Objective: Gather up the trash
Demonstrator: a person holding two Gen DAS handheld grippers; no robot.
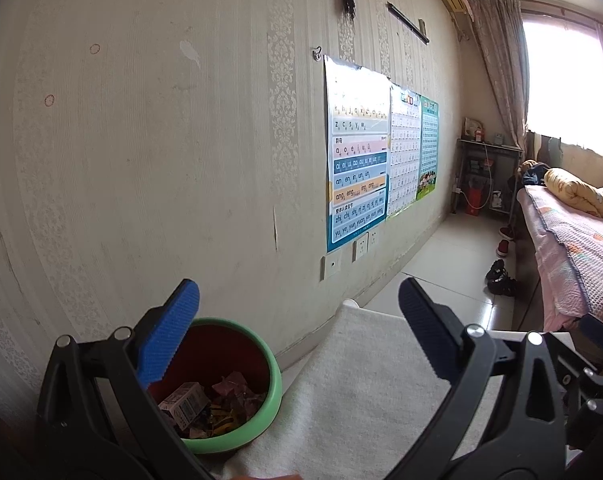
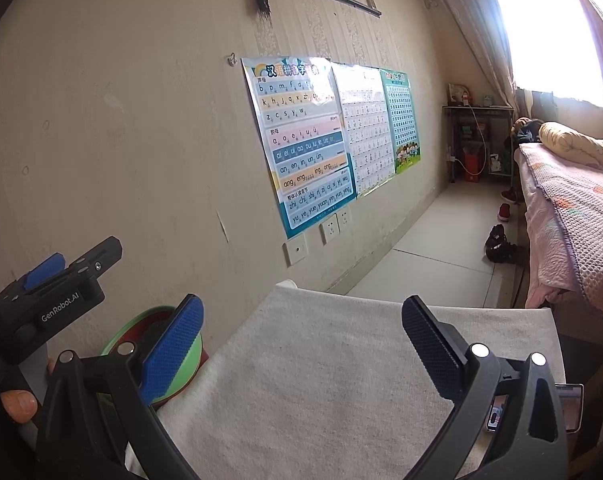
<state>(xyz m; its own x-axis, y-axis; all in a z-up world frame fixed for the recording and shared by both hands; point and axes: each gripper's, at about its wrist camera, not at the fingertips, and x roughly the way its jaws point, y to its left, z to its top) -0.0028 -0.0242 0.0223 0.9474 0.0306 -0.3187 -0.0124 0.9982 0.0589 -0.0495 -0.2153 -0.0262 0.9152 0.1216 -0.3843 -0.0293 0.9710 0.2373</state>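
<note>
A green-rimmed bin (image 1: 275,376) with a dark red inside stands by the wall, left of a table under a white cloth (image 1: 361,392). Inside lie a small carton (image 1: 183,402), purple crumpled scraps (image 1: 237,390) and several wrappers. My left gripper (image 1: 297,328) hangs open above the bin's right rim and the cloth, nothing between its blue pads. In the right wrist view the bin (image 2: 193,360) peeks out behind my open, empty right gripper (image 2: 301,336), which is over the cloth (image 2: 321,380). The left gripper's body (image 2: 57,292) shows at far left, with a thumb (image 2: 19,404) below it.
A papered wall with posters (image 1: 357,152) and sockets (image 1: 359,246) runs along the left. A bed (image 1: 573,240) with pink bedding is at right, shoes (image 1: 499,276) on the tiled floor beside it. A phone (image 2: 497,412) lies near the table's right edge. A shelf (image 1: 485,176) stands far back.
</note>
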